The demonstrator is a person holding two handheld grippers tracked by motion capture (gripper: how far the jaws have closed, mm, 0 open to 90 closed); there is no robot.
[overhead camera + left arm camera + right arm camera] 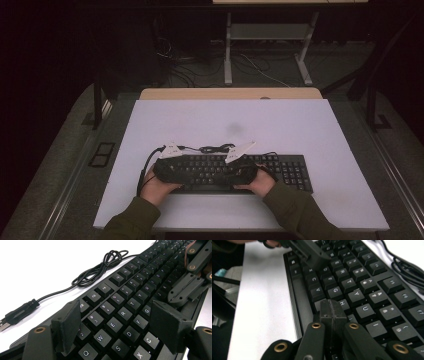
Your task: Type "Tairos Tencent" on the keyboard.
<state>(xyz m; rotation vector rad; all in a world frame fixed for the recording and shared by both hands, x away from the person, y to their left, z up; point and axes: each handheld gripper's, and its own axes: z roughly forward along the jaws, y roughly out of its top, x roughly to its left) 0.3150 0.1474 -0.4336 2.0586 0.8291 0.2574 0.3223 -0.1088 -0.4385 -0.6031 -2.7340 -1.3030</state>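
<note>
Left gripper (112, 325): lower middle of the left gripper view, jaws parted, nothing between the pads. Right gripper (333, 311): lower centre of the right gripper view, jaws pressed together. Both forearms enter the high view from the bottom edge.

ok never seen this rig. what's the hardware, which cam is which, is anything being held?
No robot arm: a person holds a hand-held gripper in each hand. The high view looks down on a white table; the other two cameras ride on the grippers and look along their black jaws. A black keyboard lies there, its coiled cable and plug beside it. The left hand-held gripper hovers over the letter keys with jaws apart, nothing between them. The right hand-held gripper has its jaws shut together, its tip near the H key. Nothing is held.
</note>
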